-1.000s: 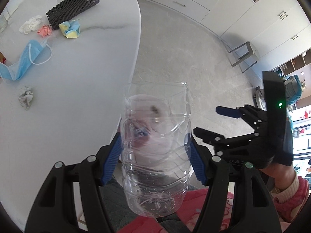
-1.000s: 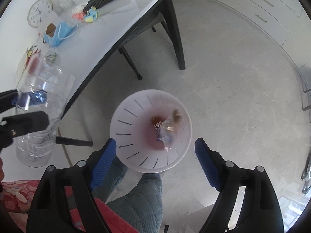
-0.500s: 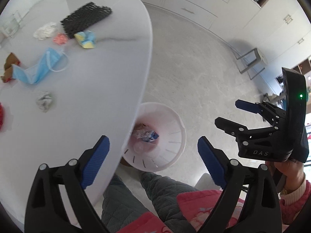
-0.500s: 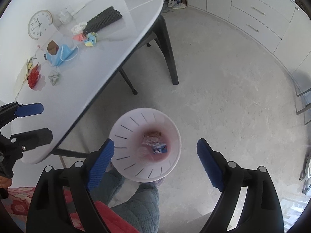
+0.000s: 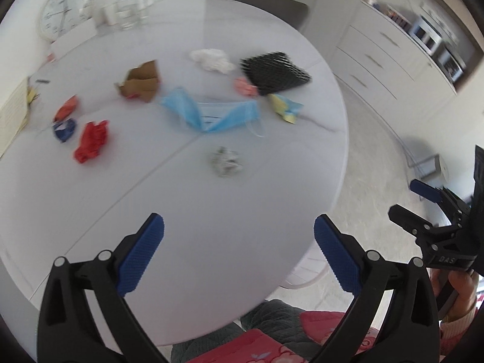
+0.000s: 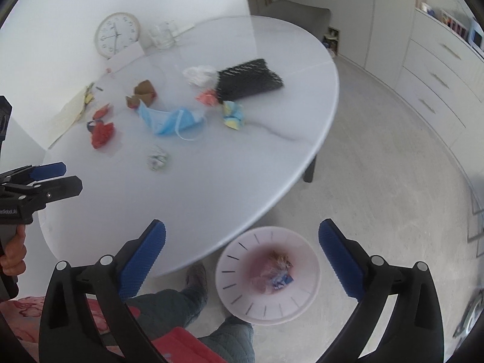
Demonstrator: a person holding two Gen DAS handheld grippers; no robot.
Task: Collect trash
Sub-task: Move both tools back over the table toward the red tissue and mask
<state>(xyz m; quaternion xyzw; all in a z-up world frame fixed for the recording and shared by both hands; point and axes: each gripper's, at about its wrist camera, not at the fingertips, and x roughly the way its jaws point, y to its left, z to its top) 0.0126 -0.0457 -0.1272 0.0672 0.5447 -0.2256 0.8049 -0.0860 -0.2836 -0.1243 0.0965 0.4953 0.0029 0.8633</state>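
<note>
Over the near edge of the white table (image 5: 211,257) my left gripper (image 5: 239,224) hangs, its jaws opening with nothing between them. My right gripper (image 6: 242,227) is also opening and empty, above the table edge and the white bin (image 6: 236,272) on the floor, which holds wrappers. Trash lies across the table: a blue face mask (image 5: 211,115), a grey crumpled wrapper (image 5: 225,161), a red wad (image 5: 92,140), brown card (image 5: 140,83), white tissue (image 5: 211,59), black mesh (image 5: 275,72) and a yellow-blue scrap (image 5: 286,107).
A wall clock (image 6: 116,34) and a glass (image 6: 163,34) stand at the table's far side. A grey chair (image 6: 295,12) is behind it, and white cabinets (image 6: 438,69) line the right. The person's legs (image 6: 193,302) are beside the bin.
The clear plastic bottle has left my left gripper, whose jaws opened wide. Both grippers rose and swung from the bin towards the table top.
</note>
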